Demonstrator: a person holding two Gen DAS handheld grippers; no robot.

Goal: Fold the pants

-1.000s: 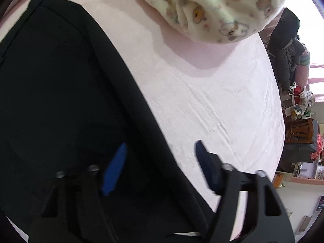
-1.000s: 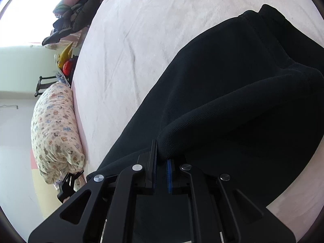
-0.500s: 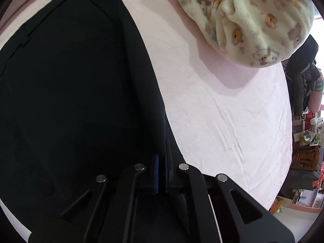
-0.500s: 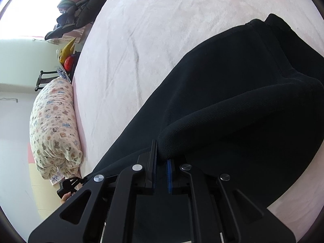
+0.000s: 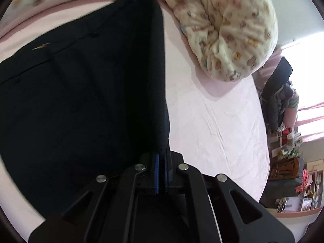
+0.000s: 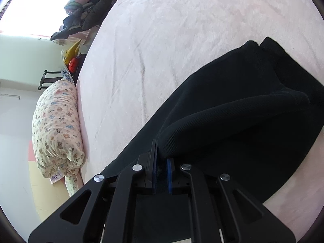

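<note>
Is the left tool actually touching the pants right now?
Touching. In the left wrist view, the left tool is closed on a fold of the black pants, with fabric pinched between its blue pads above the pink bed sheet.

1. No text, brand or number can be read anywhere in either wrist view.
2. The boxes and papers on the shelves [image 5: 303, 184] at the room's edge in the left wrist view carry marks too small and blurred to read.

The left gripper [image 5: 161, 162] has its blue-padded fingers [image 5: 156, 168] pinched together on black fabric. The right gripper [image 6: 162, 162] is likewise clamped, fingers nearly touching.
</note>
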